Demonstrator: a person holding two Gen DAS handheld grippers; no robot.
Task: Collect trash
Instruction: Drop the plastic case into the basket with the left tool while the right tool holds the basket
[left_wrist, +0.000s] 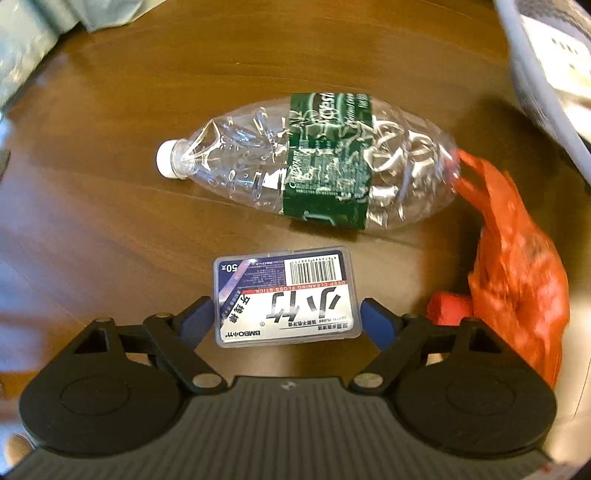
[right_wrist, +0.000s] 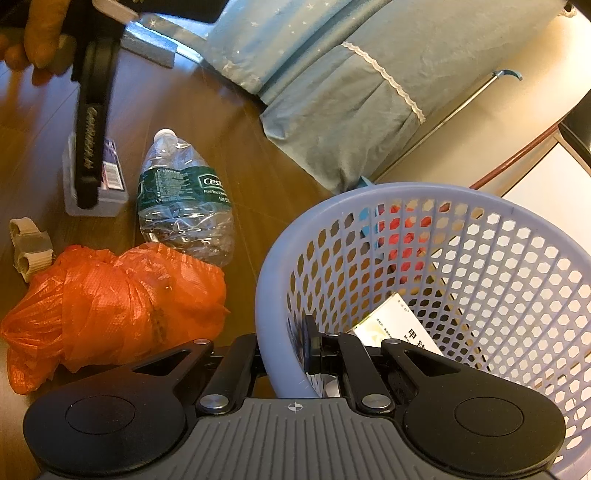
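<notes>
The left tongs (left_wrist: 286, 314) point steeply down at the wooden floor (left_wrist: 110, 206) with their jaws spread wide on either side of a clear floss-stick box (left_wrist: 286, 295), the blue pads (left_wrist: 376, 321) just beside its short ends and no grip evident. Beyond the box a crushed water bottle (left_wrist: 310, 162) lies on its side, its base touching a crumpled orange plastic bag (left_wrist: 517, 266). The right tongs (right_wrist: 291, 365) are clamped tight on the near rim of the lavender mesh basket (right_wrist: 480, 258), in which a small carton (right_wrist: 399, 325) lies.
</notes>
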